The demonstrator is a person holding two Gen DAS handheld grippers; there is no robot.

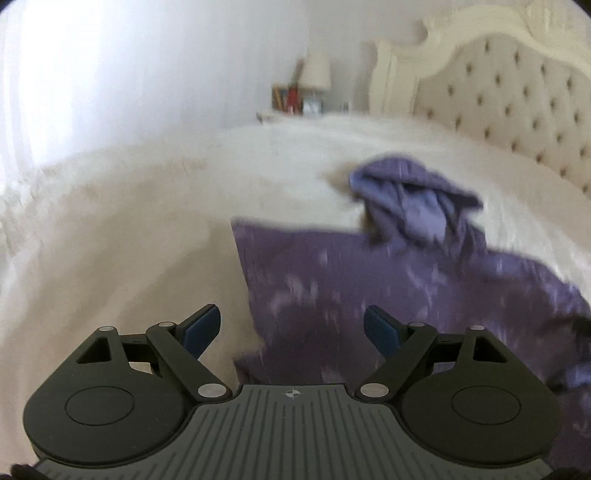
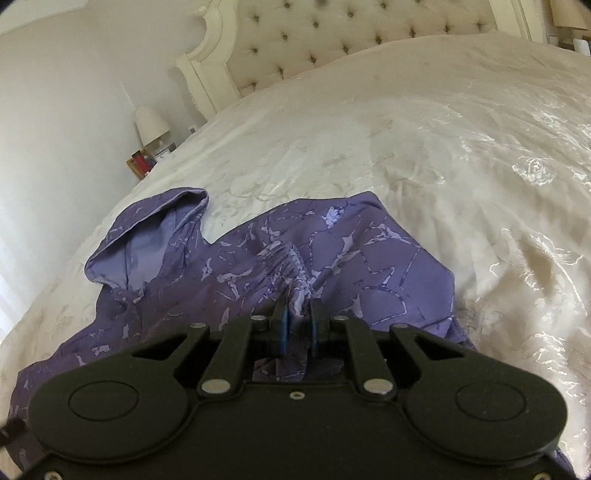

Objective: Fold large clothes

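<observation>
A cream satin bedspread (image 2: 424,155) covered the whole bed, with 1 tufted headboard (image 2: 332,33) at the far end and 1 lamp (image 2: 149,123) on the far-left nightstand. On it lay 1 purple patterned garment (image 2: 229,266), a large hooded or wide-sleeved piece (which of the 2 the views did not settle), spread across the near half of the bed with a lighter-lined opening (image 2: 147,243) flopped to the far left.

The right gripper (image 2: 298,325) was clamped on a gathered bunch of that fabric, its 2 blue pads squeezed close with cloth pinched between them. The left gripper (image 1: 291,328) hovered over the garment's near-left part, its 2 fingers spread wide and nothing between them; that view was blurred.

The step in hand looked like securing a 2nd hold before a fold. To do it well, the left gripper would probably best close on a clean single edge or corner at the garment's left side rather than a bunched middle, so the 2 holds could stretch the cloth flat. The right hold bit into gathers, so lifting slowly should keep layers from slipping out or dragging the slick bedspread along.
</observation>
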